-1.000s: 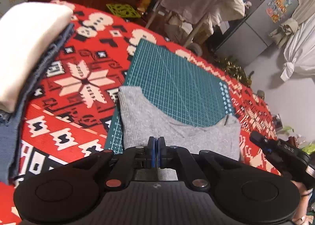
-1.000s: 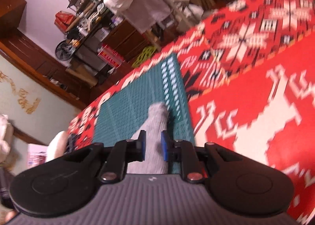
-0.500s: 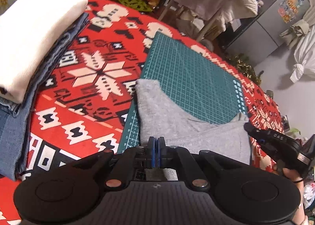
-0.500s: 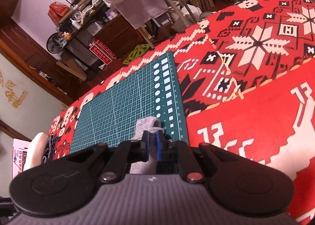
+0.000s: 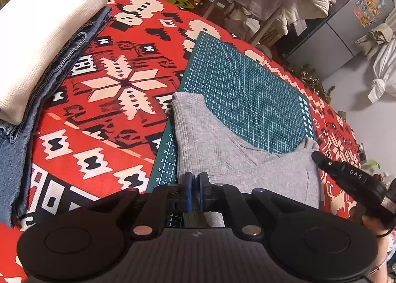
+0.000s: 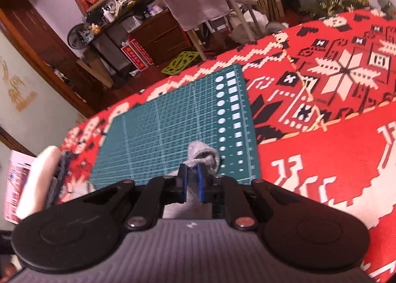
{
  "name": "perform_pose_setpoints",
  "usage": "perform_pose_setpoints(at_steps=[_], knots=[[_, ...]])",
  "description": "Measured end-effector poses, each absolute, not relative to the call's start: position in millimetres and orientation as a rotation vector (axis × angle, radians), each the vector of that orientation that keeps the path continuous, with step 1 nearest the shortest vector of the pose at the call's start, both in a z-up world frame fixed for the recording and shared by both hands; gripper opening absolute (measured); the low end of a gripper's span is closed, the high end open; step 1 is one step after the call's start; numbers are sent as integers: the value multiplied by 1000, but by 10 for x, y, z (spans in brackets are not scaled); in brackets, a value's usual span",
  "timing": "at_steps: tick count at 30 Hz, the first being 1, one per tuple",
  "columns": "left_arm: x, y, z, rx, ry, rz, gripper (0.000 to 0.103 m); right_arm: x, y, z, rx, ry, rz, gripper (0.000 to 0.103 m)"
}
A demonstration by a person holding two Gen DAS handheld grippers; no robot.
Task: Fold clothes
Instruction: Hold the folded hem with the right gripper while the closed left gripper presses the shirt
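Garment: a grey ribbed knit top [image 5: 220, 156] lies partly folded on the near end of the green cutting mat [image 5: 247, 90], its near edge toward the person.
Long axis: in the left wrist view the cloth runs across the mat from about 9 o'clock to 3 o'clock, with one flap reaching up toward 11 o'clock.
Left gripper [image 5: 194, 190]: fingers pressed together on the near hem of the top; cloth shows pinched between the blue pads.
Right gripper [image 6: 191, 181]: jaws opening, a narrow gap between the pads, a bunched grey corner of the top in that gap; whether the pads still press on it I cannot tell.
Key relation: free cloth lies at 12 o'clock from both sets of fingers, so a fold would likely carry the held edge forward over the mat. Both hands sit at the garment, left at its near hem, right at its 3 o'clock corner.
Left view only: the whole spread of the top, the right gripper [image 5: 346, 176] at that corner, and a stack of folded clothes [image 5: 42, 42] at 10 o'clock on the red patterned cloth [image 5: 104, 109].
Right view only: the gap between the right pads and the rolled corner [image 6: 203, 154] sticking up at 12 o'clock.
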State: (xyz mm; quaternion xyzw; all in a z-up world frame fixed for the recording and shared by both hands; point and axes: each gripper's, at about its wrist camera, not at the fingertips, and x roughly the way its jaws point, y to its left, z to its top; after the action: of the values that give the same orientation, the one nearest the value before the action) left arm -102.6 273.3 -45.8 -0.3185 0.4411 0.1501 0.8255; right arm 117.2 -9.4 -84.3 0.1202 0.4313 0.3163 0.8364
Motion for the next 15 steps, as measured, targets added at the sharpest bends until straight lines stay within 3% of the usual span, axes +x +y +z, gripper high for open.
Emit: perform_pose_setpoints(at_steps=[10, 15], knots=[[-1013, 2702, -439, -646, 937, 327, 7, 1251, -324, -770, 274, 877, 572, 14], [-1056, 2705, -385, -650, 917, 340, 12, 1218, -268, -654, 330, 883, 681, 10]])
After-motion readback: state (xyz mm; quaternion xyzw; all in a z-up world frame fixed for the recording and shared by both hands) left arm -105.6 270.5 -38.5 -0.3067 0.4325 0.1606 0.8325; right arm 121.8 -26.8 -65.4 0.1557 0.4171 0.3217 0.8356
